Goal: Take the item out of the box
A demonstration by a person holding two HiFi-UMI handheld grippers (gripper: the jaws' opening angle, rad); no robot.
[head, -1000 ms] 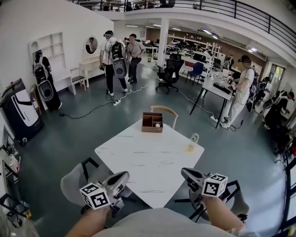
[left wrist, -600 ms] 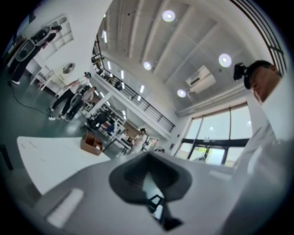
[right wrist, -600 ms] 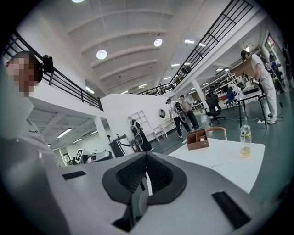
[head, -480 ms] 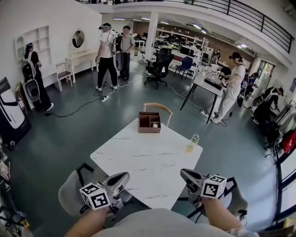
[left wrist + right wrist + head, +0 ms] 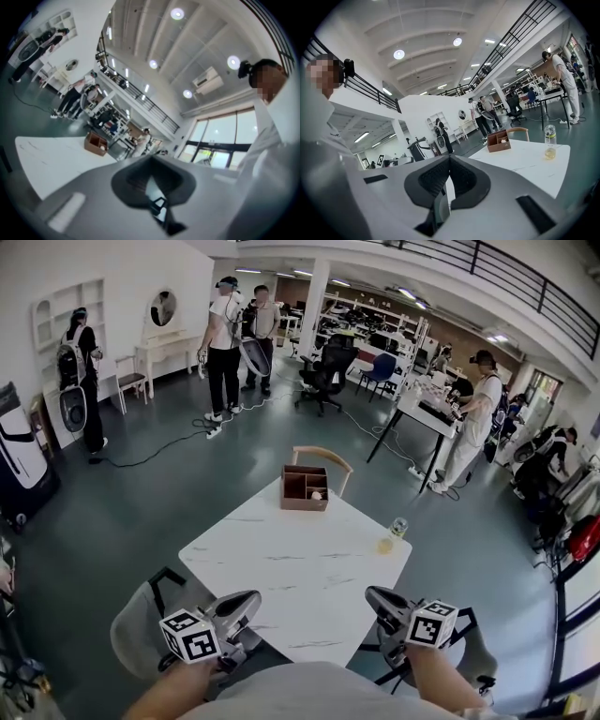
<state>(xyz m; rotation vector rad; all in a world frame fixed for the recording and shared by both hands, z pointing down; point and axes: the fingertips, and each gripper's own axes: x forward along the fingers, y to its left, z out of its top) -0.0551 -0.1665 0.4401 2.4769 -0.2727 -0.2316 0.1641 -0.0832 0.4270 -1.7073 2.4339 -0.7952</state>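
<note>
Where the head view looks down, the white counter (image 5: 300, 563) carries a brown box (image 5: 306, 488) at its far edge, with a small pale item (image 5: 318, 494) lying in a compartment on the box's right side. A chair (image 5: 323, 457) stands just behind the box and a bottle (image 5: 397, 528) stands near the counter's right edge. The left tongs (image 5: 246, 599) and right tongs (image 5: 373, 596) hang at the near edge, well apart from the box. In the left gripper view the jaws are pressed together with nothing between them, and the box sits far across the counter. In the right gripper view the jaws likewise meet, empty — box and bottle show beyond them.
</note>
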